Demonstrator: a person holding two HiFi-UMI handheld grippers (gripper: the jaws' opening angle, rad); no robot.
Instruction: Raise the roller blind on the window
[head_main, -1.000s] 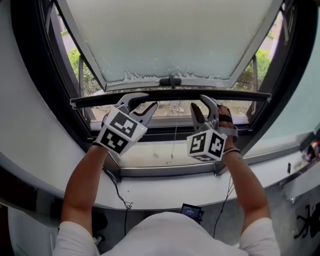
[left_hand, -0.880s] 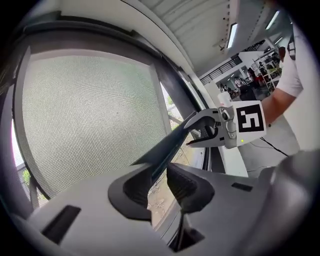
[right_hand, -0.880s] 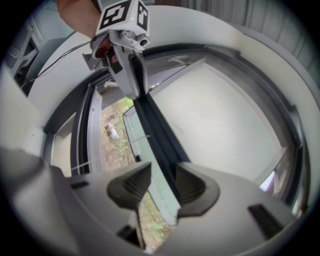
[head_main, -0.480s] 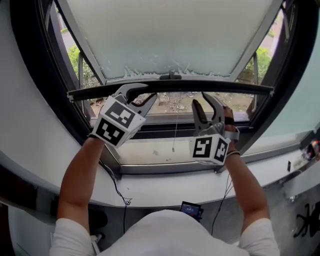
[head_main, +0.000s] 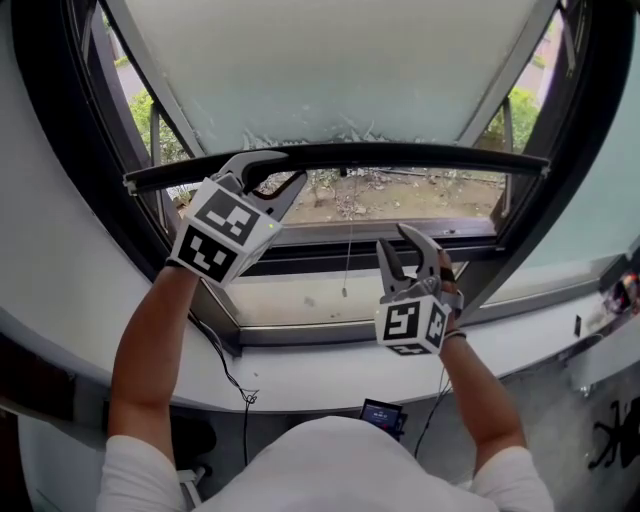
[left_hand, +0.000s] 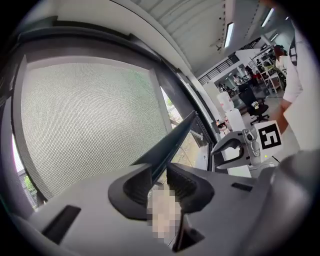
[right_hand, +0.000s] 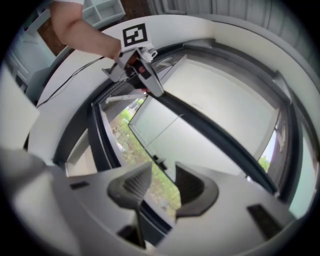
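Note:
The pale roller blind ends in a dark bottom bar that runs across the window. My left gripper is shut on that bar near its left end; in the left gripper view the bar passes between the two pads. My right gripper hangs below the bar near the sill, open, with nothing between its jaws. In the right gripper view the bar crosses above the gripper and the left gripper shows on it. A thin pull cord dangles from the bar's middle.
The dark window frame curves round both sides, with a white sill below it. A black cable trails over the sill. A small device lies on the floor below. Greenery shows outside under the blind.
The bottom bar has risen with my left gripper on it. My right gripper has dropped away from the bar toward the sill and rolled a little.

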